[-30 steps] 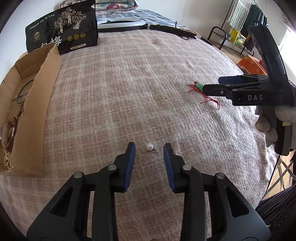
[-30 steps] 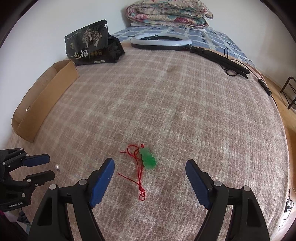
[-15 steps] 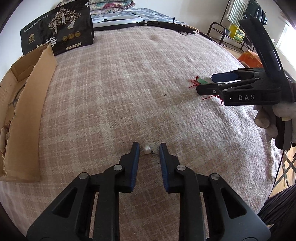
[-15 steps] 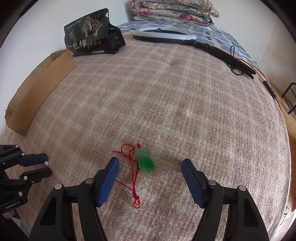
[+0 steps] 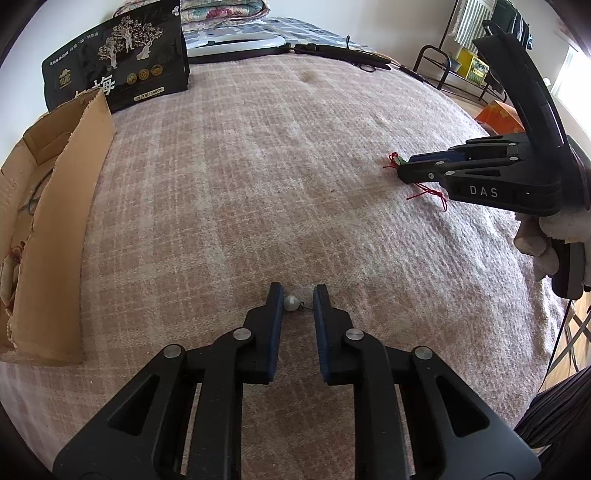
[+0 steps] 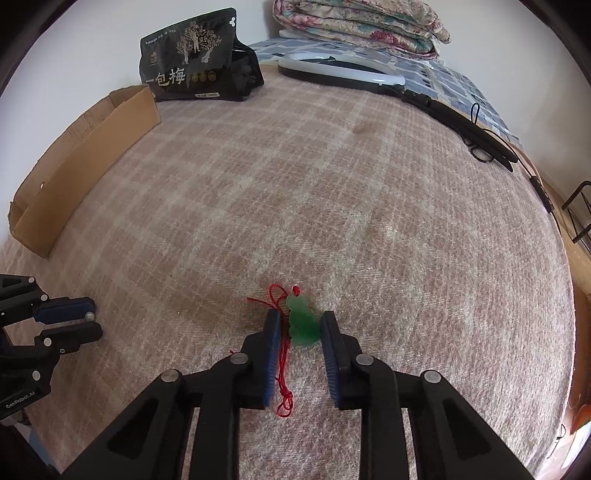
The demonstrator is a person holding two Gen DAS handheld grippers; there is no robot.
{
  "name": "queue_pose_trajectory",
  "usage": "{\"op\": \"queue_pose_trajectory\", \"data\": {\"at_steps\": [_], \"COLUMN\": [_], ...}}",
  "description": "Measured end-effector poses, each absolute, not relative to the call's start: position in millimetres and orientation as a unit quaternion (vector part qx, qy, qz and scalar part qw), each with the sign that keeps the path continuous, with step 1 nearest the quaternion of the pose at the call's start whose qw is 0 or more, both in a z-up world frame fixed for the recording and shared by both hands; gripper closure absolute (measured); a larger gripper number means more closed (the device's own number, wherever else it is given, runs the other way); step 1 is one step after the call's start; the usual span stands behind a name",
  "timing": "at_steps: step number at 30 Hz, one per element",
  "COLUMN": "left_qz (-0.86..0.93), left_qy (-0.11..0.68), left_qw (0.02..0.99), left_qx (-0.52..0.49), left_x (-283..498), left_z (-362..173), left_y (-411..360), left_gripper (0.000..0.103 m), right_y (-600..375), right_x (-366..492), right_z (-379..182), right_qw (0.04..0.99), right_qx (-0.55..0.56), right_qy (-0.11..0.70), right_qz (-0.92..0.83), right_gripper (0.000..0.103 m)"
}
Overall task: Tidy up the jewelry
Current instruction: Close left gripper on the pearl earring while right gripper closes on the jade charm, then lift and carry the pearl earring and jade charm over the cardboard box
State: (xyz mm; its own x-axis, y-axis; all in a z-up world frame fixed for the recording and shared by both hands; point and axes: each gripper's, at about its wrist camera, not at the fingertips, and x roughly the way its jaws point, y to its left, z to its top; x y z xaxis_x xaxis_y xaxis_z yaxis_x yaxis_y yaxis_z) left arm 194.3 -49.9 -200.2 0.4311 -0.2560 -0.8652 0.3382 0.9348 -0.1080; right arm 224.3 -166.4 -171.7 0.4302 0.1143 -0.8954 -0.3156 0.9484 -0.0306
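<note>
The left gripper [image 5: 298, 295] rests low on a plaid blanket [image 5: 258, 177], its blue-padded jaws parted a little around a small pearl earring [image 5: 290, 302]. The pearl touches the left pad; a gap remains on the other side, so nothing is clamped. The earring's dark hook points right, toward the far pad, so its long axis runs across the jaws.

The right gripper [image 6: 298, 328] brackets a green pendant [image 6: 303, 323] on a red cord [image 6: 283, 365]. Its jaws stand close on either side without squeezing it. The pendant's long axis runs away from the camera, its narrow top farthest out, and the cord trails back between the fingers.

Only the left wrist view looks into the cardboard box [image 5: 62, 236] at the blanket's left edge, where beads and a cord lie inside, and shows the gloved hand [image 5: 546, 240] holding the right gripper. Only the right wrist view shows the ring light [image 6: 340, 72] and folded quilts [image 6: 362, 26] at the far end. A black snack bag [image 5: 118, 77] stands behind the box.

Since half a second ago, both pairs of jaws have narrowed, the right pair far more, and the right gripper has moved forward over the pendant.
</note>
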Motion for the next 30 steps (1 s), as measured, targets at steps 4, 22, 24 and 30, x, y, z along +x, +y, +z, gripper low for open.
{"op": "queue_pose_trajectory", "data": {"at_steps": [4,22,24,30], "left_qz": [-0.174,-0.171,-0.170,-0.171], "left_qy": [0.501,0.487,0.485,0.480], "left_qw": [0.847,0.856,0.857,0.860], "left_qx": [0.043,0.034,0.033,0.028], "left_x": [193,185,185,185], "left_z": [-199,-186,-184,-177], "left_y": [-49,-41,-40,-38], "left_gripper": [0.088,0.088,0.088,0.088], "right_y": [-167,-175,-177,-185], "right_x": [224,215,214,213], "right_z": [-170,-149,-146,-128], "right_qw": [0.840,0.854,0.858,0.868], "right_qx": [-0.095,-0.075,-0.072,-0.049], "right_qy": [0.518,0.503,0.497,0.483], "right_qz": [0.126,0.112,0.108,0.108], "right_gripper": [0.087,0.088,0.088,0.088]}}
